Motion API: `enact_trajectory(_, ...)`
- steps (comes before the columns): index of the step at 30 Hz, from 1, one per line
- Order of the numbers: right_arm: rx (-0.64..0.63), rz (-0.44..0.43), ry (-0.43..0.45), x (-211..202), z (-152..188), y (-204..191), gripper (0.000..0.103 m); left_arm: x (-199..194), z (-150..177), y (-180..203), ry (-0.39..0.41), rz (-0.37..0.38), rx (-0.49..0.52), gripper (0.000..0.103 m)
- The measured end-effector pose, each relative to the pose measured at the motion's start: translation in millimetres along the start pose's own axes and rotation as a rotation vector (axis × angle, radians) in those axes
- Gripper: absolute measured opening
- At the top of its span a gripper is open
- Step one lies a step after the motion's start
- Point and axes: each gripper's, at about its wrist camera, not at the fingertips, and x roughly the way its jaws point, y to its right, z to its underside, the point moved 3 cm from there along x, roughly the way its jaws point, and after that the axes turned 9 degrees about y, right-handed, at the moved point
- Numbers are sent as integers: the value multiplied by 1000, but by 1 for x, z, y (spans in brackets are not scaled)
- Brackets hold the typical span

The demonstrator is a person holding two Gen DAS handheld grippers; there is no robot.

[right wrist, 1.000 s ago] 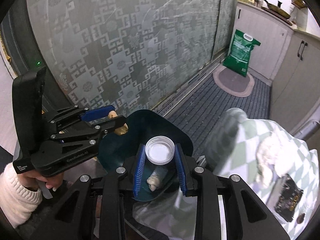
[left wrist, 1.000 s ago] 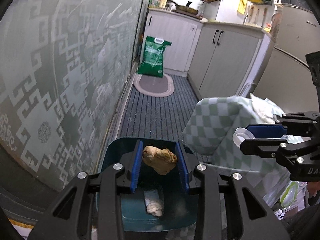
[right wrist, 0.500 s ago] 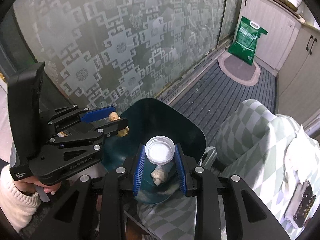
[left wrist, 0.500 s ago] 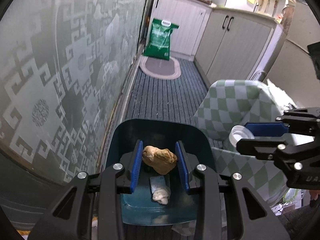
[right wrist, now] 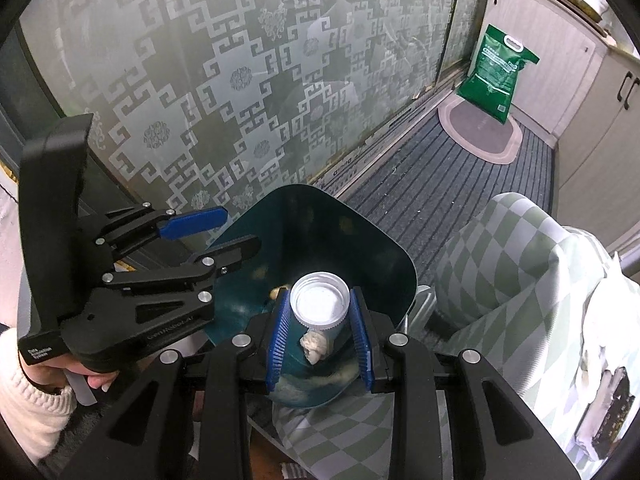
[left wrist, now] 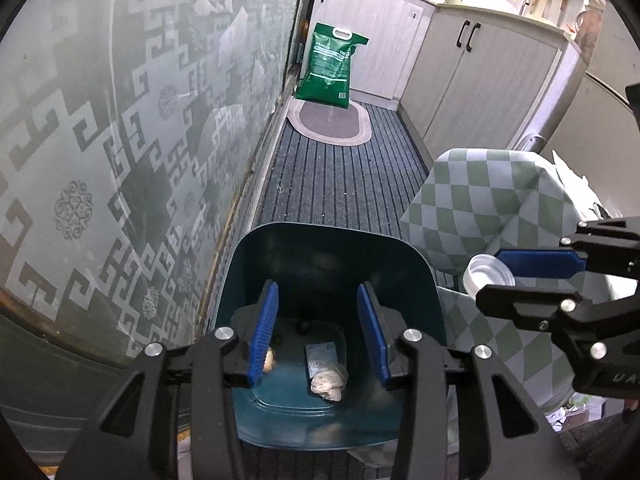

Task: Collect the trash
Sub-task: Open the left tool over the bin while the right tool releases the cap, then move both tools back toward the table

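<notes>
Brown scrap (left wrist: 269, 359), crumpled tissue (left wrist: 328, 378) lie inside teal bin (left wrist: 332, 248).

Only a small label on the left gripper (right wrist: 224, 236) body read "Data"; the green bag's (left wrist: 330, 66) print was illegible.

Brown scrap (left wrist: 269, 360) mostly hidden behind left tongs' pad; bin (left wrist: 320, 248) near rim cut off by tongs; bag (left wrist: 329, 68) print unreadable.

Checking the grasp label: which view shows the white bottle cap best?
Right wrist view: the white bottle cap sits centred, open side facing the camera, pinched between the right claw's blue pads. Left wrist view shows it only sideways near the right edge, partly hidden by a pad.
</notes>
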Motion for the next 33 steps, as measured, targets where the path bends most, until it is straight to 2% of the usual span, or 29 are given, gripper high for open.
enact_trajectory(5, 2, 1, 0, 0, 1, 2, 30, -9, -5, -2, 41, 7, -13, 45)
enact_trajectory(10, 5, -4, 1, 2, 1, 1, 30, -27, -15, 0, 136, 18, -20, 53)
enact_trajectory(18, 16, -23, 26, -1, -3, 1, 30, -54, -30, 0, 272, 44, -53, 56)
enact_trajectory(20, 20, -25, 33, -3, -4, 1, 33, -60, -33, 1, 299, 54, -61, 58)
enact_trajectory(22, 33, -24, 43, -6, -4, 4, 49, -64, -35, 4, 315, 62, -58, 59)
enact_trajectory(28, 56, -18, 110, -24, -8, 12, 50, -77, -40, 22, 375, 124, -41, 65)
enact_trajectory(33, 65, 6, 188, -48, -12, 21, 50, -94, -46, 35, 463, 184, -40, 68)
